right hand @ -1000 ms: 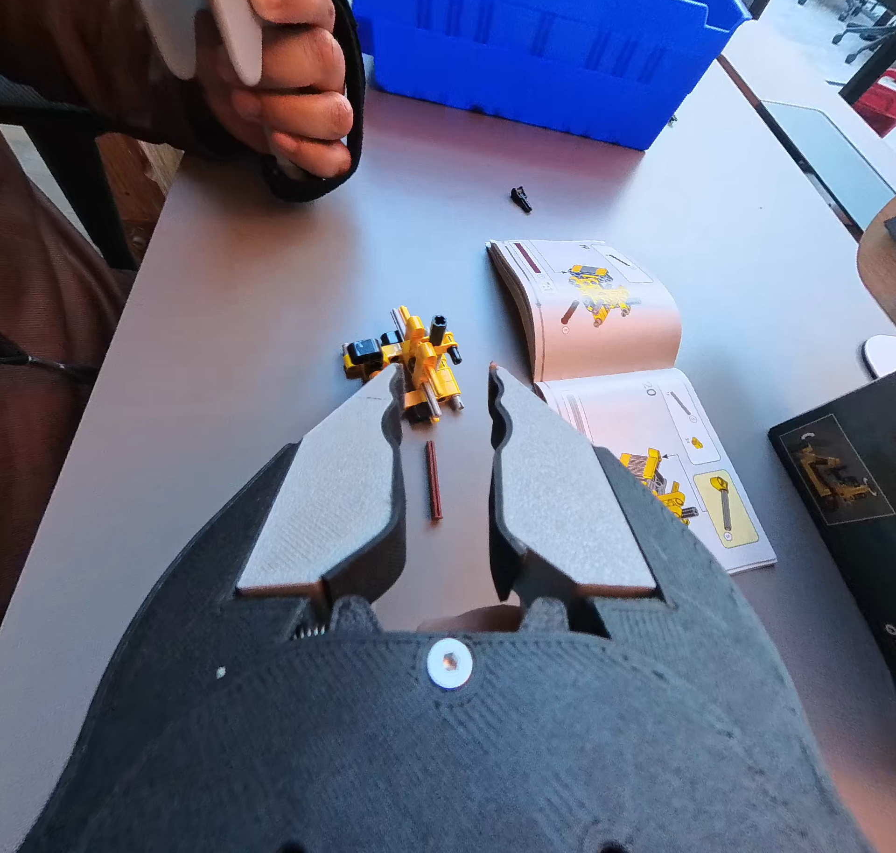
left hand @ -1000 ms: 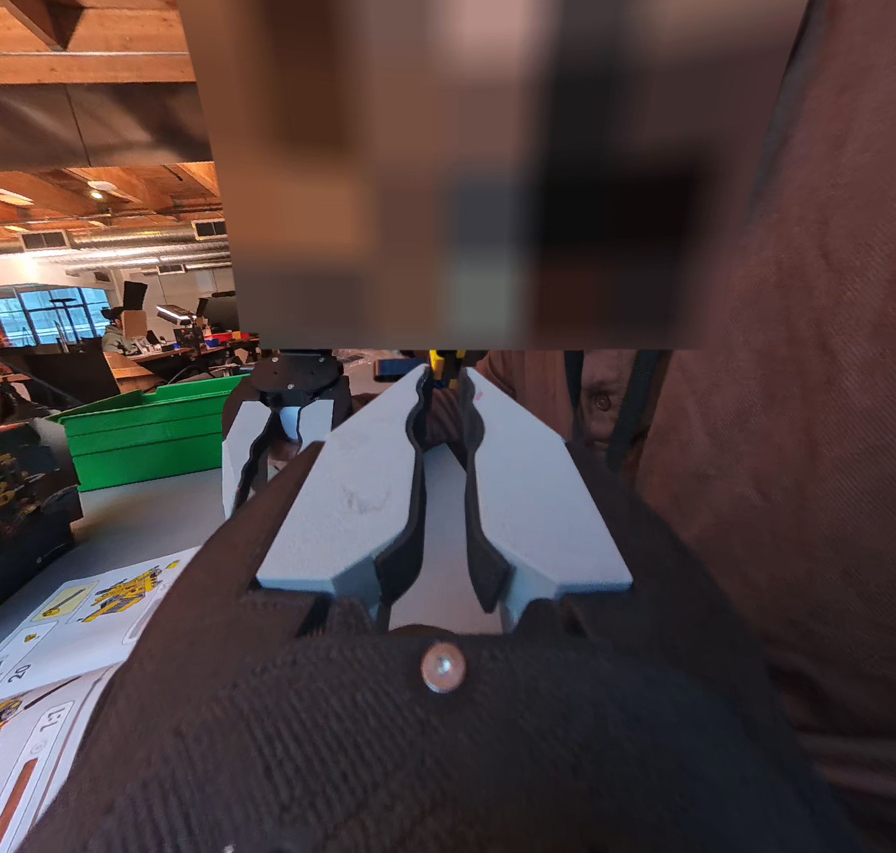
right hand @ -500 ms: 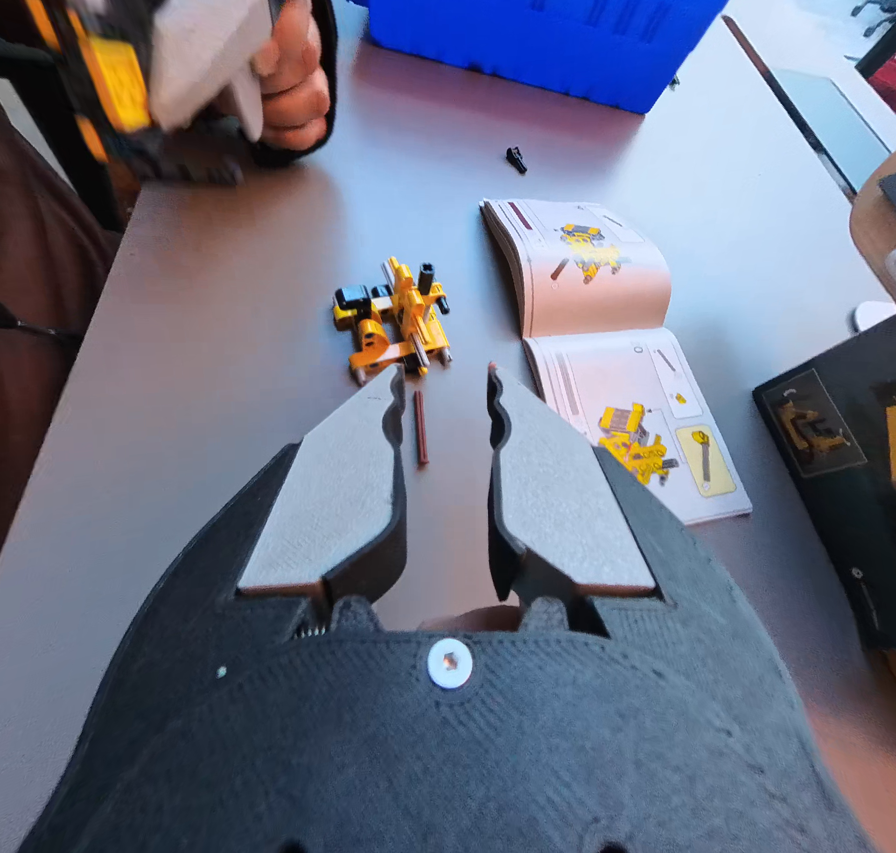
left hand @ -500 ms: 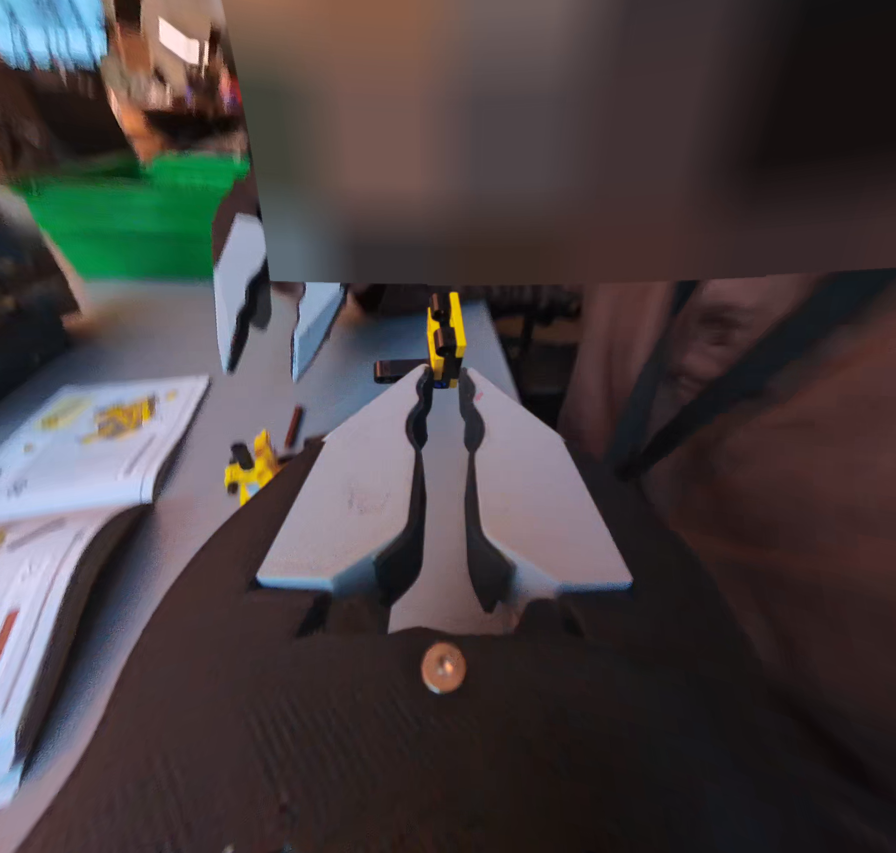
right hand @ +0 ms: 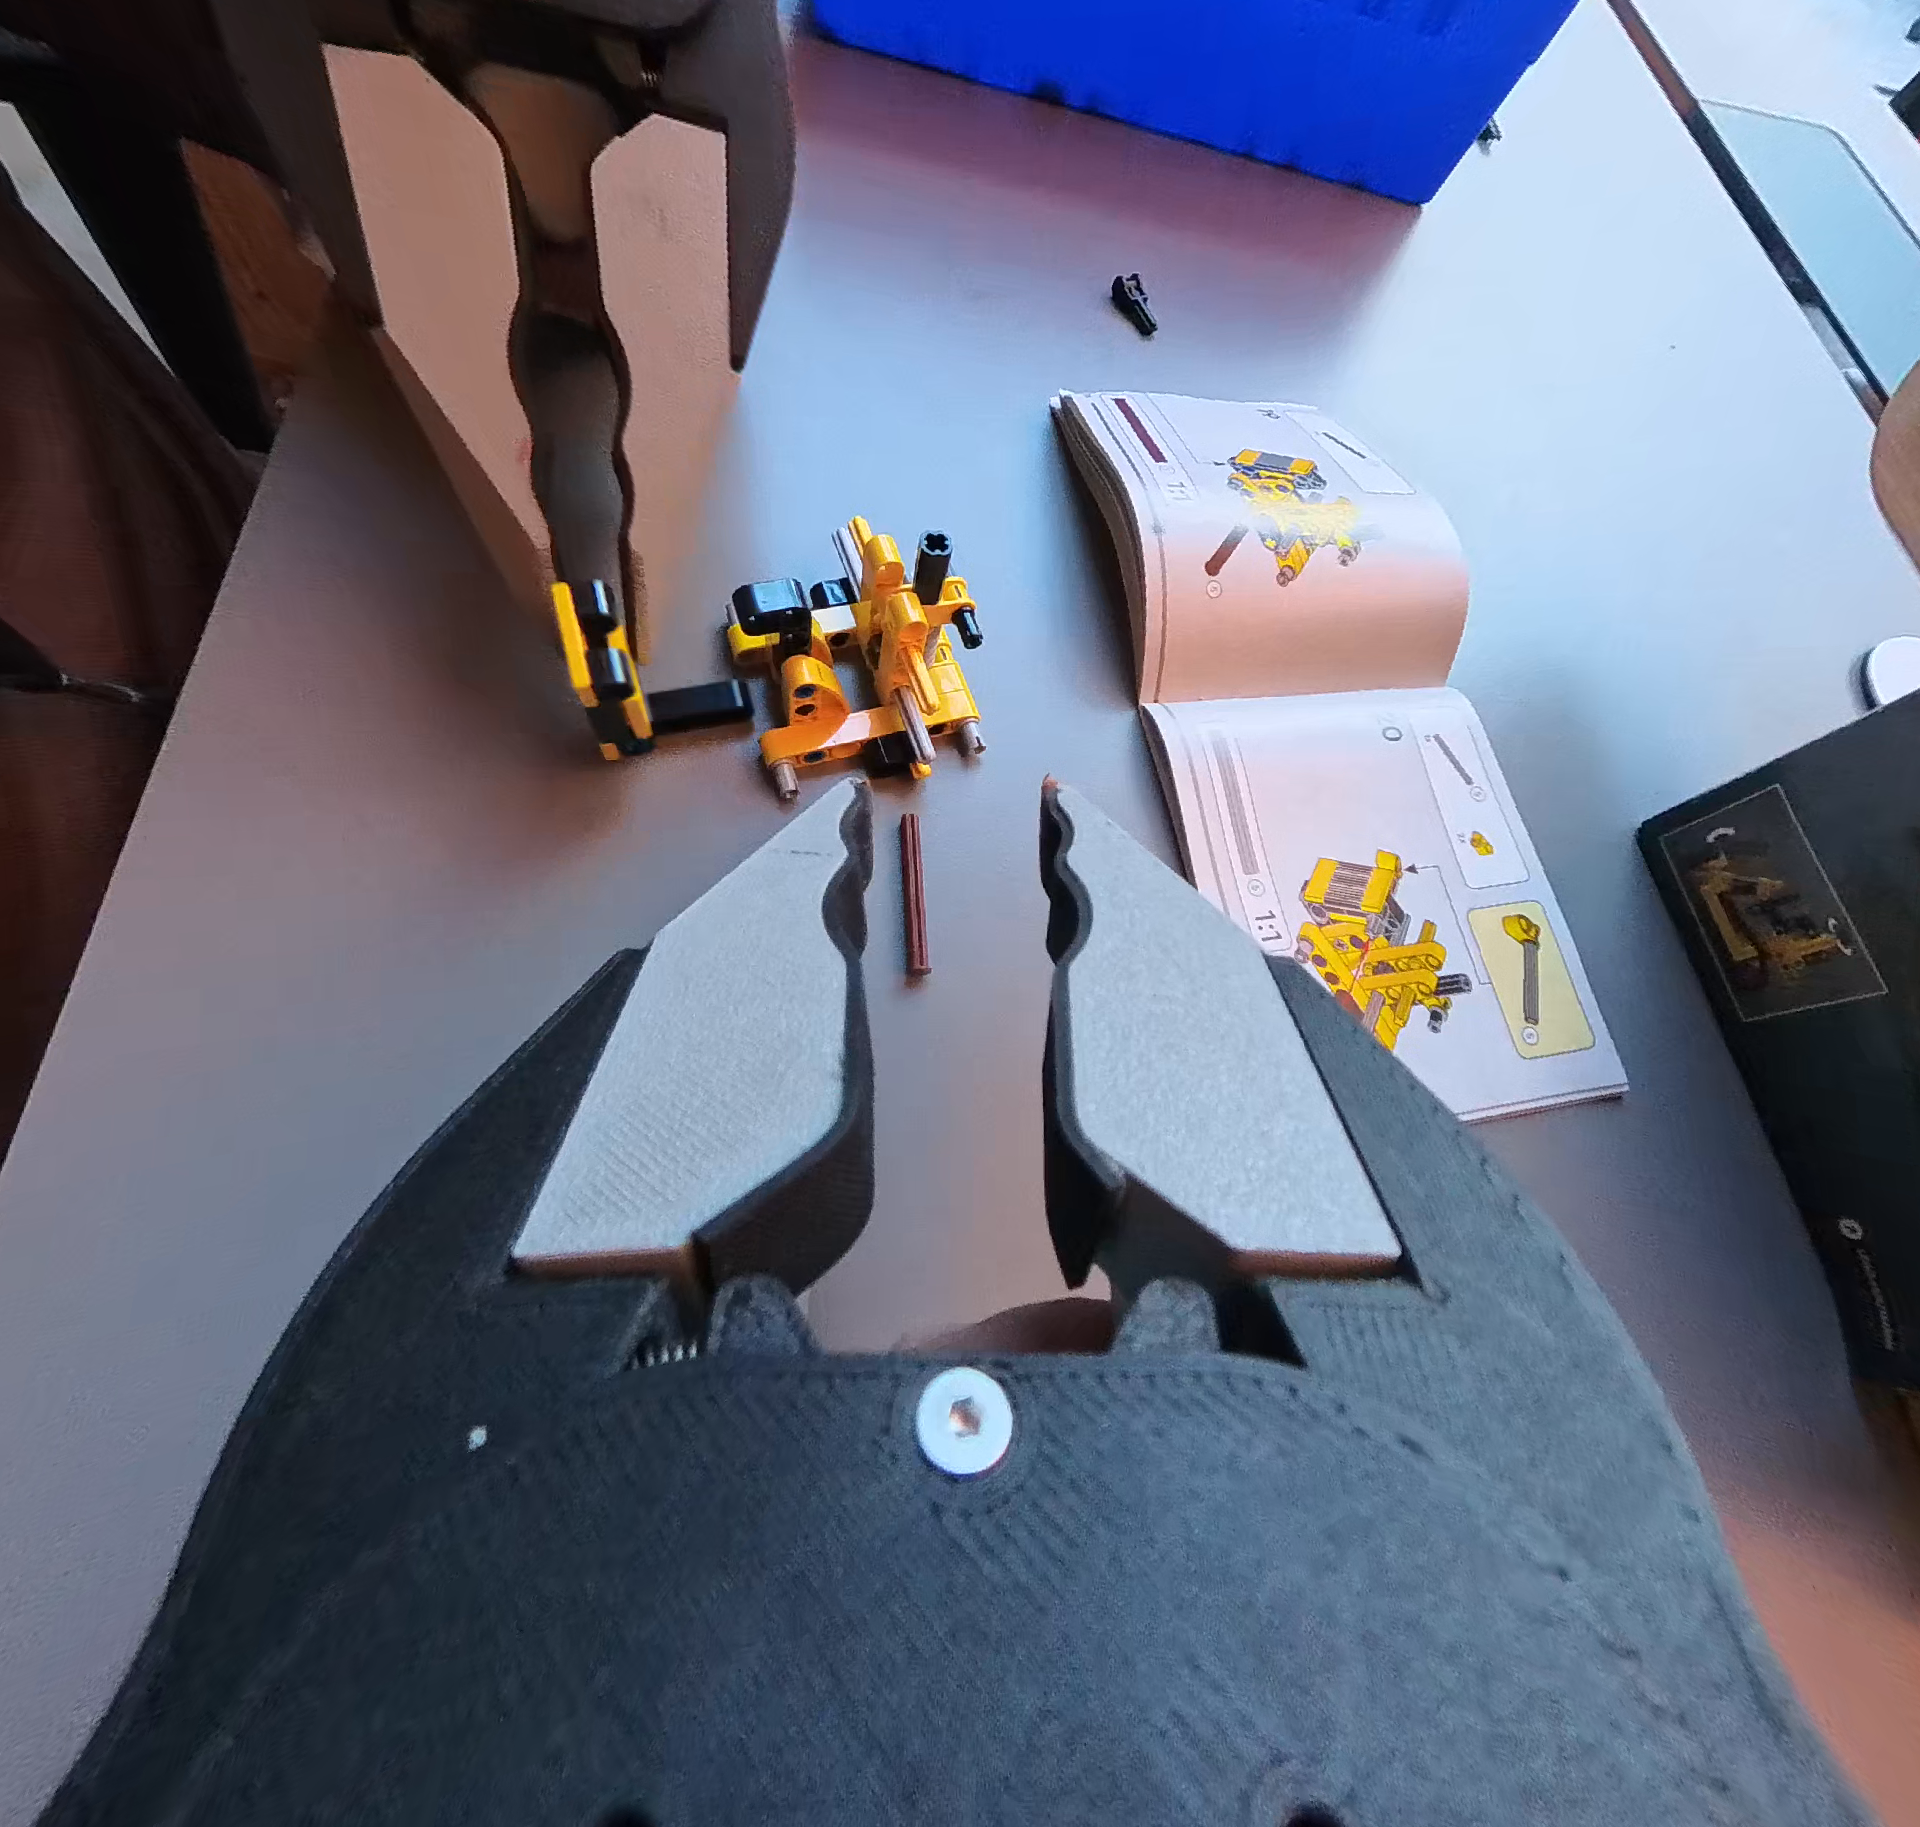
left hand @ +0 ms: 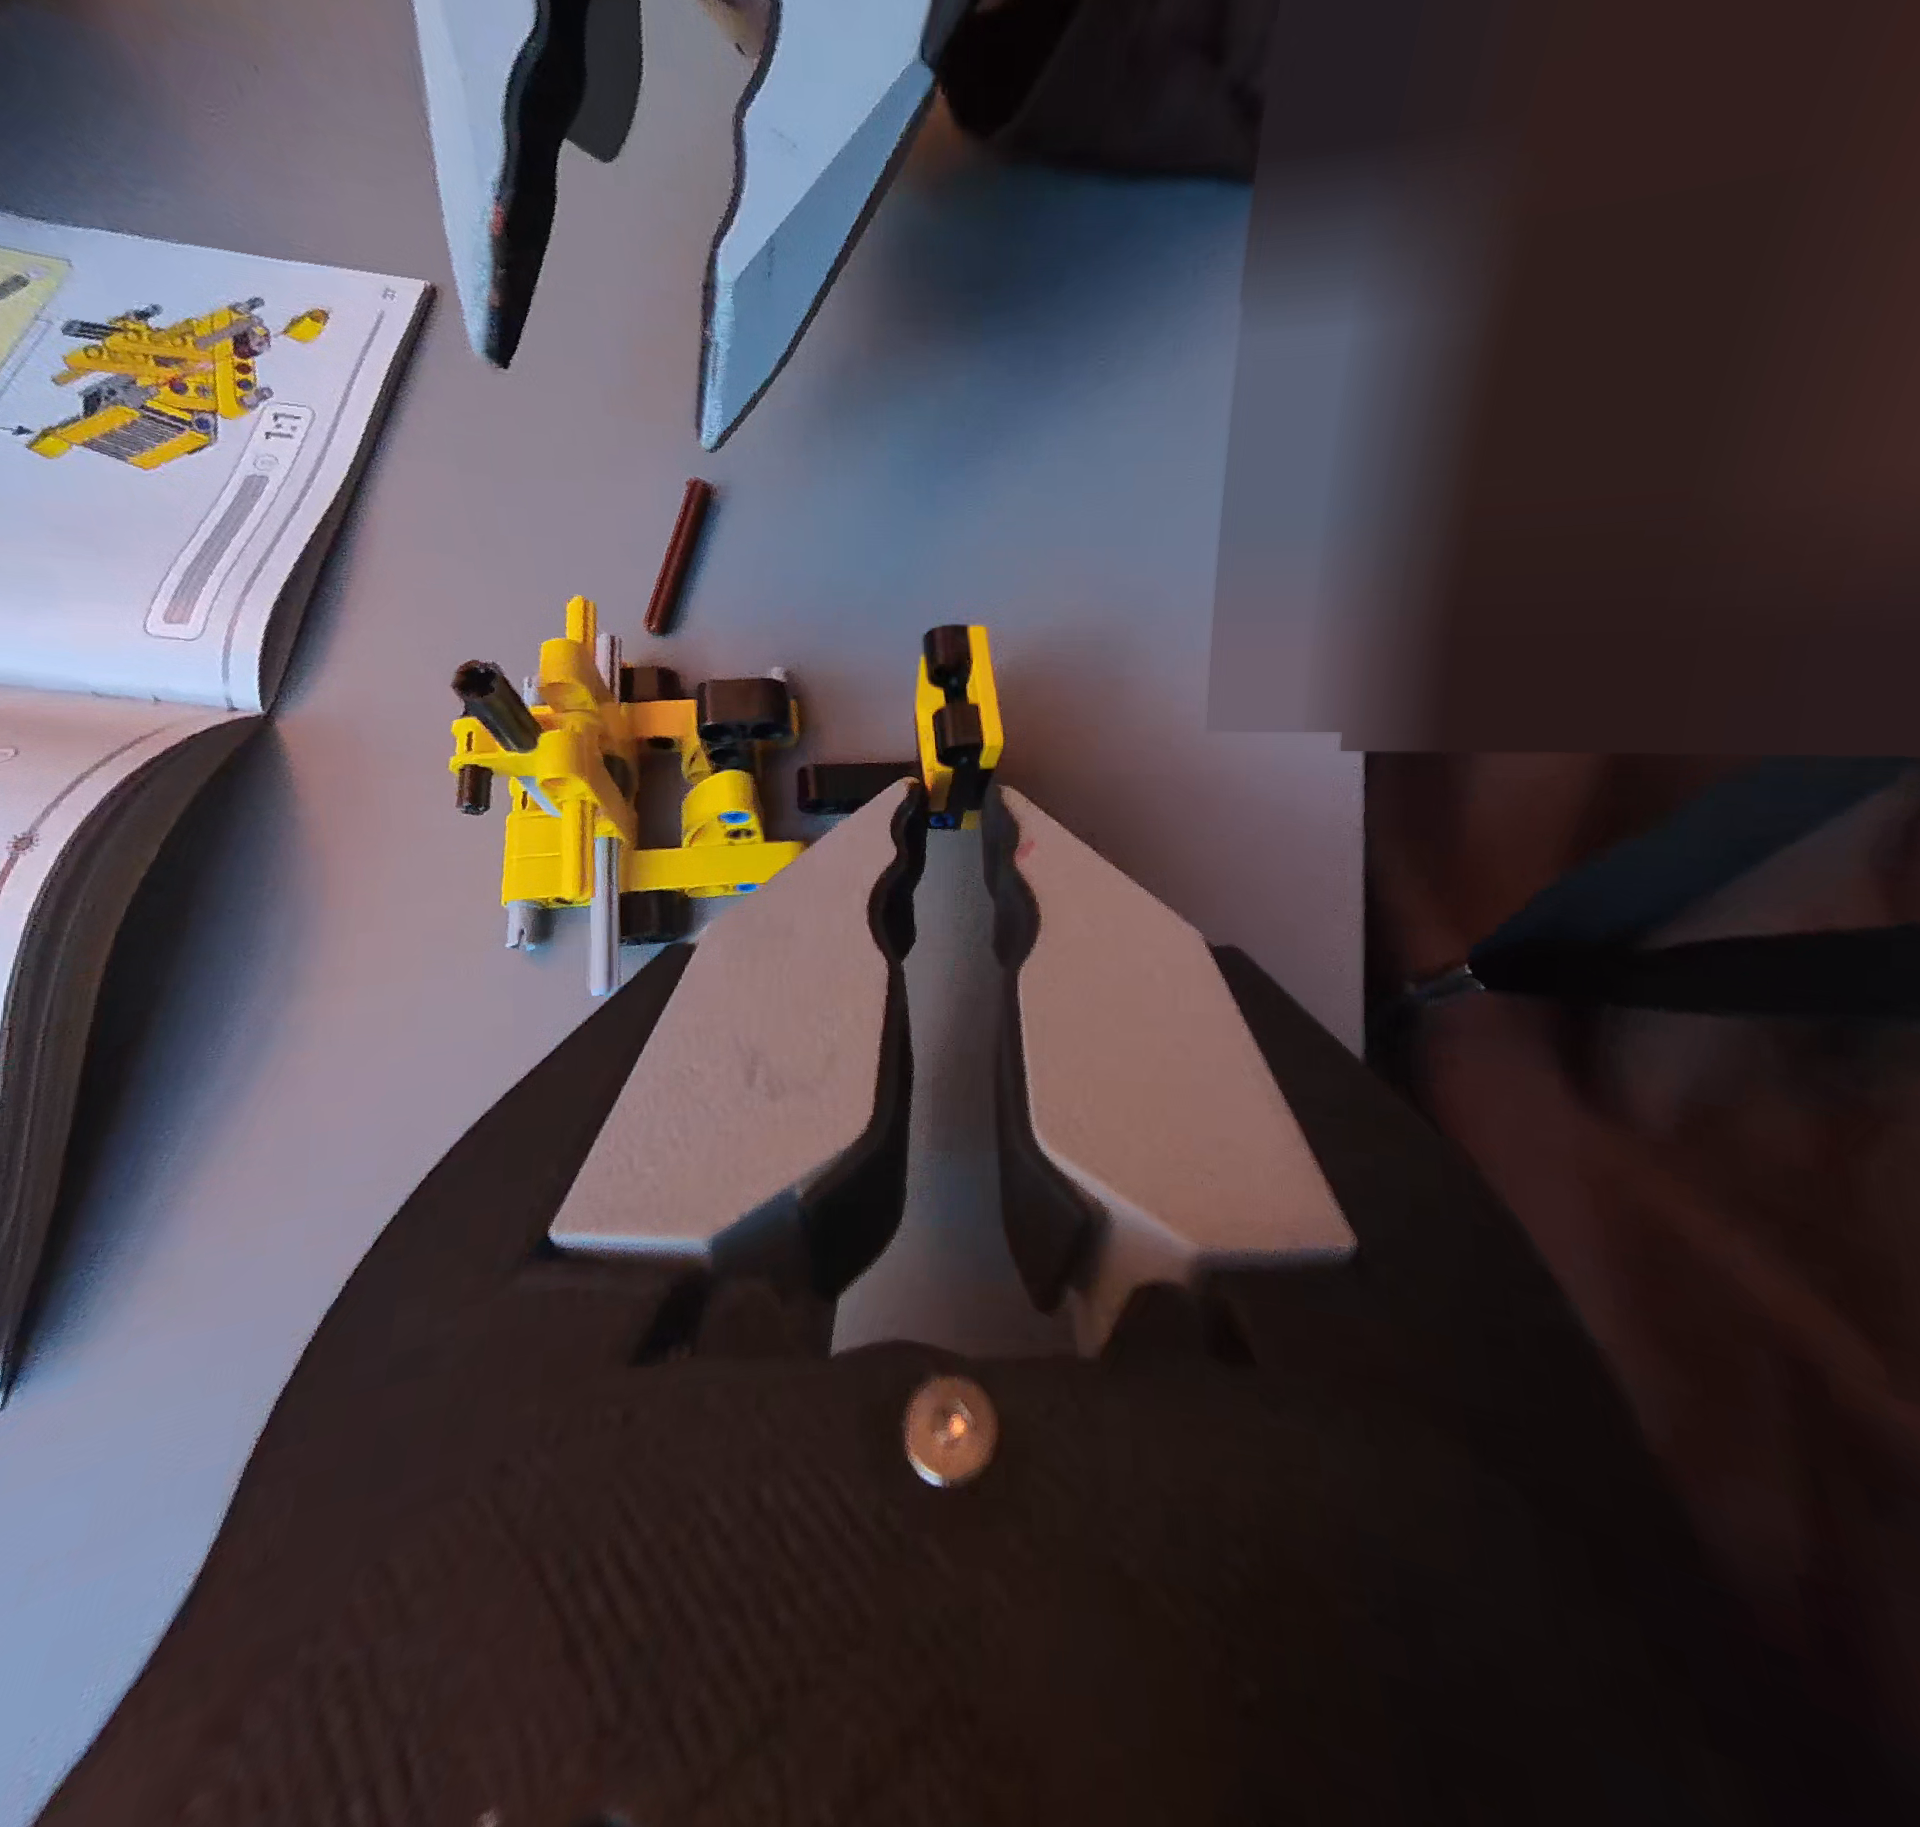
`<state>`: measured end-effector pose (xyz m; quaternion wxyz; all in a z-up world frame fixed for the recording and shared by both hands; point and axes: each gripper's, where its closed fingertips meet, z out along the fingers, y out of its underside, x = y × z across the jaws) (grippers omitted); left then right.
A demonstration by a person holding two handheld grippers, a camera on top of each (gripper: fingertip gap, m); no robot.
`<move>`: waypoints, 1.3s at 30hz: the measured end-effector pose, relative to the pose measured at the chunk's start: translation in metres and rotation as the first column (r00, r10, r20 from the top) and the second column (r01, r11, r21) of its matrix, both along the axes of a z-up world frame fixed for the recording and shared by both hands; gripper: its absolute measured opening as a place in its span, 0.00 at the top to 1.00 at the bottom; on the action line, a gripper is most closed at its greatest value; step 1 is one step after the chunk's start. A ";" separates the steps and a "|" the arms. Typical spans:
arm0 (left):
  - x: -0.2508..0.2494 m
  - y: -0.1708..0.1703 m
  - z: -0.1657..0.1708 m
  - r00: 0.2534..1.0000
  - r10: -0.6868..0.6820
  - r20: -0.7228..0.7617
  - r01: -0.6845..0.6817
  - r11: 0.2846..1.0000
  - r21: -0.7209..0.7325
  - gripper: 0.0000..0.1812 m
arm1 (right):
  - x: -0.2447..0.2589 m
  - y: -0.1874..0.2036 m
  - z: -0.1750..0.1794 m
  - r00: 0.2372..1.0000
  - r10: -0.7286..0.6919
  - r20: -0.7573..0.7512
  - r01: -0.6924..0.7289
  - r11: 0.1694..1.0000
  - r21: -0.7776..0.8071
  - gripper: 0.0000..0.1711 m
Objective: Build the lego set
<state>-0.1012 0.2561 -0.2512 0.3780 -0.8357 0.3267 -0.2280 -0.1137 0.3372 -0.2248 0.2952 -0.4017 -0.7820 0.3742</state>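
Your left tongs [left hand: 948,809] are clenched on a small yellow-and-black subassembly [left hand: 956,723], pinching its lower end so that most of it sticks out past the tips. In the right wrist view the same piece [right hand: 603,671] hangs from those tongs [right hand: 597,593] with its bottom end at or just above the grey surface [right hand: 312,894]; whether it touches cannot be told. A short black beam [right hand: 701,705] juts from its lower end toward 3 o'clock.

Just beside that beam, at 3 o'clock in the right wrist view, the larger yellow lego build [right hand: 868,655] lies on the surface, with grey axles and black pins poking out of it. In the left wrist view this build [left hand: 613,790] sits at 9 o'clock from the held piece.

At 6 o'clock from the build in the right wrist view, a dark red axle [right hand: 914,894] lies flat on the surface. Your right tongs [right hand: 951,801] are released, their tips spread wide to either side of the axle's far end, touching nothing. In the left wrist view those tongs [left hand: 613,395] come in from 12 o'clock, with the axle [left hand: 677,555] just past their tips.

Farther out at 3 o'clock in the right wrist view, the open instruction booklet [right hand: 1309,738] lies flat, and a dark box [right hand: 1808,998] sits beyond it at the edge. A small black pin [right hand: 1135,302] lies alone toward 1 o'clock, near a blue bin [right hand: 1195,42] at 12 o'clock.
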 end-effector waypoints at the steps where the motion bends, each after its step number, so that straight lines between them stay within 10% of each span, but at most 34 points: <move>1: -0.001 0.002 0.001 1.000 0.005 0.005 -0.005 1.000 0.001 0.96 | 0.000 0.000 0.000 1.000 0.001 0.000 -0.001 1.000 0.001 0.83; 23: -0.011 0.007 -0.002 1.000 0.030 -0.008 -0.031 1.000 -0.001 0.96 | 0.000 -0.008 -0.001 0.999 0.032 0.002 -0.032 0.999 -0.015 0.81; 39: -0.021 0.007 -0.003 0.999 -0.028 0.032 0.030 0.998 -0.051 0.95 | -0.023 -0.043 -0.032 0.988 0.096 0.122 -0.092 0.995 -0.041 0.51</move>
